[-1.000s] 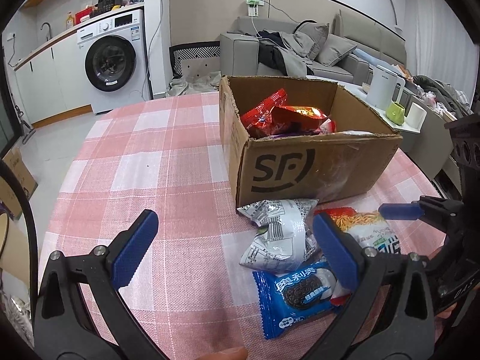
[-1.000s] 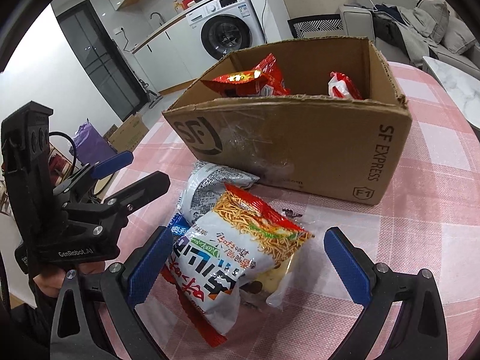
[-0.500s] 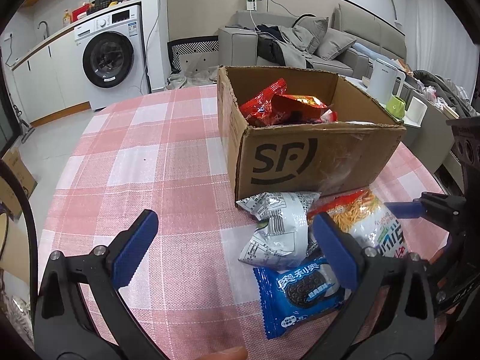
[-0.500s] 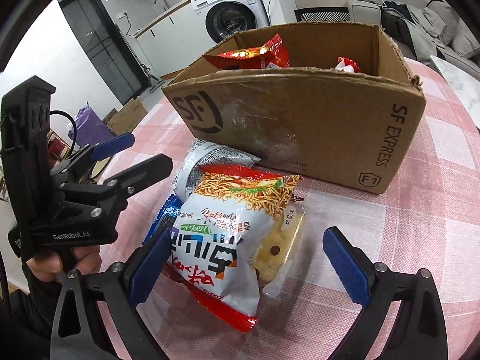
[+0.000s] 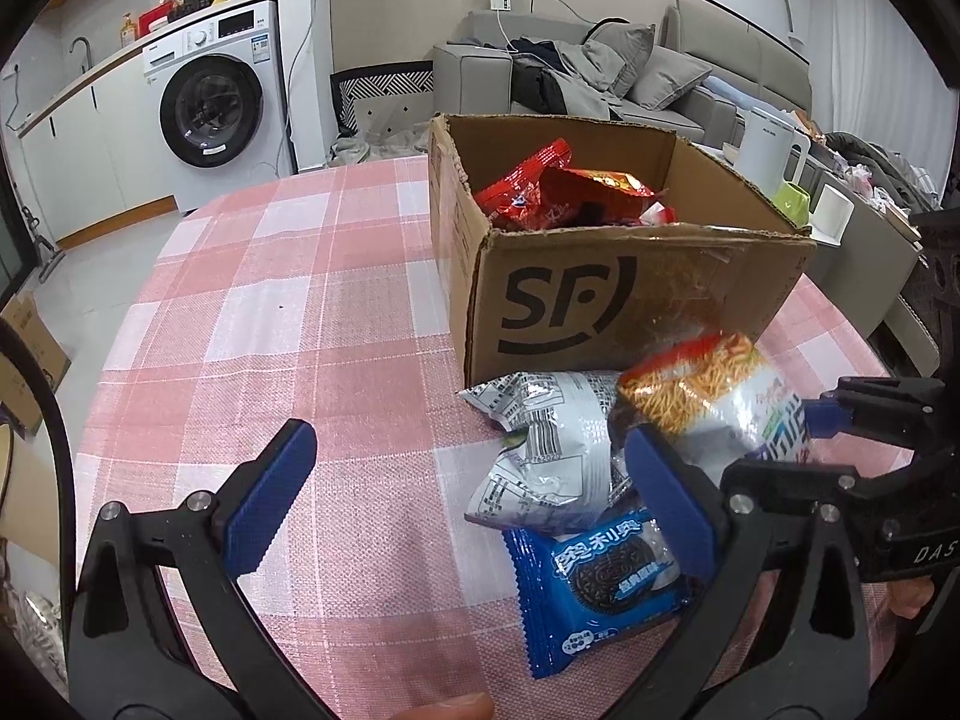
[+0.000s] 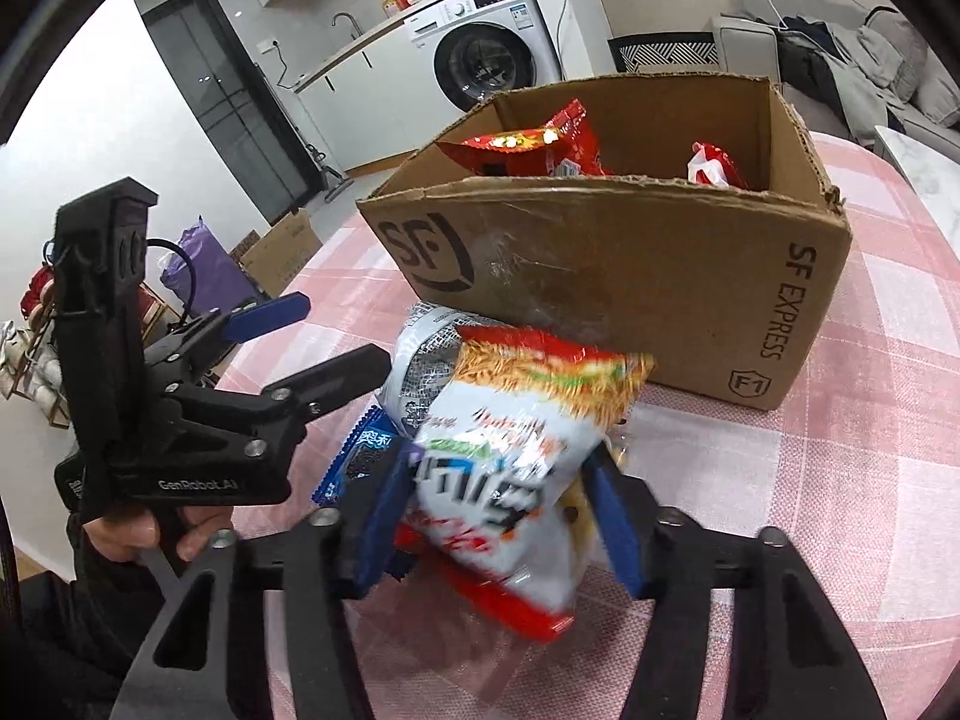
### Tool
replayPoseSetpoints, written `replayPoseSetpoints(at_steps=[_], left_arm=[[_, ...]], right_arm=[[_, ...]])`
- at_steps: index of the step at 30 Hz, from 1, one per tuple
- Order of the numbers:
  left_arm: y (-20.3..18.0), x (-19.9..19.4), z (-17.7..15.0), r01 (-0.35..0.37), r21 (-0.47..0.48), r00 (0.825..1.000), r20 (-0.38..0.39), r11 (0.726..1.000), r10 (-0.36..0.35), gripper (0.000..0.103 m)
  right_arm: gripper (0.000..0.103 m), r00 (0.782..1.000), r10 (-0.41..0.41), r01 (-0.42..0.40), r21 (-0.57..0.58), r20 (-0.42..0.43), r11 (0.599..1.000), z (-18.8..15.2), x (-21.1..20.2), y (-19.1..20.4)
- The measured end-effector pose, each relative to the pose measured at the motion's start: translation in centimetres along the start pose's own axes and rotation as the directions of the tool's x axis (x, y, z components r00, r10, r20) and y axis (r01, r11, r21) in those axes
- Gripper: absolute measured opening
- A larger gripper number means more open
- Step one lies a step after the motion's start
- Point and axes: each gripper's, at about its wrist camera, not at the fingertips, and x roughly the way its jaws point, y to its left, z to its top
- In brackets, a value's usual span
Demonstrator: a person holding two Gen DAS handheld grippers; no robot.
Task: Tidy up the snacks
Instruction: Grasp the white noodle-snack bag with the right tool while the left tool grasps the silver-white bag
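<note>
An open cardboard box (image 5: 630, 300) (image 6: 630, 276) stands on the pink checked table and holds red snack packs (image 5: 558, 186) (image 6: 528, 147). My right gripper (image 6: 504, 498) is shut on a white and orange noodle snack bag (image 6: 510, 450) (image 5: 714, 396) and holds it lifted in front of the box. A silver snack bag (image 5: 552, 456) (image 6: 426, 360) and a blue Oreo pack (image 5: 600, 582) (image 6: 360, 456) lie on the table below it. My left gripper (image 5: 474, 498) is open and empty, left of the packs.
The table's left half (image 5: 270, 330) bears only the cloth. A washing machine (image 5: 216, 102), a sofa (image 5: 600, 78) and a side table with a kettle (image 5: 768, 144) and cups stand beyond the table. Cardboard boxes (image 6: 276, 246) sit on the floor.
My right gripper has closed on the noodle snack bag and raised it off the table toward the box. My left gripper has stayed open and drifted slightly.
</note>
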Motion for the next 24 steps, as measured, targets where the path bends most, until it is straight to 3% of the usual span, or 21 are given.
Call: replayPoseSetpoints(at_steps=[10, 15, 19, 22, 24], left_arm=[[0.4, 2.2, -0.2, 0.020, -0.052, 0.998, -0.053, 0.998, -0.023, 0.102], [0.0, 3.6, -0.3, 0.048, -0.055, 0.995, -0.083, 0.997, -0.053, 0.092], [-0.5, 4.6, -0.2, 0.092, -0.056, 0.990, -0.098, 0.994, -0.097, 0.075], [-0.7, 5.0, -0.1, 0.128, -0.056, 0.986, -0.101, 0.990, -0.133, 0.054], [-0.9, 5.0, -0.1, 0.137, -0.050, 0.985, -0.096, 0.989, -0.141, 0.045]], right_arm=[[0.049, 0.999, -0.036, 0.037, -0.020, 0.029, 0.999, 0.0, -1.6, -0.4], [0.049, 0.999, -0.046, 0.046, -0.024, 0.023, 0.999, 0.0, -1.5, -0.4], [0.049, 0.999, -0.051, 0.051, -0.033, 0.015, 0.998, 0.1, -1.0, -0.2], [0.049, 0.999, -0.048, 0.048, -0.031, 0.016, 0.998, 0.2, -0.8, -0.2], [0.049, 0.999, -0.048, 0.049, -0.032, 0.016, 0.998, 0.1, -0.8, -0.2]])
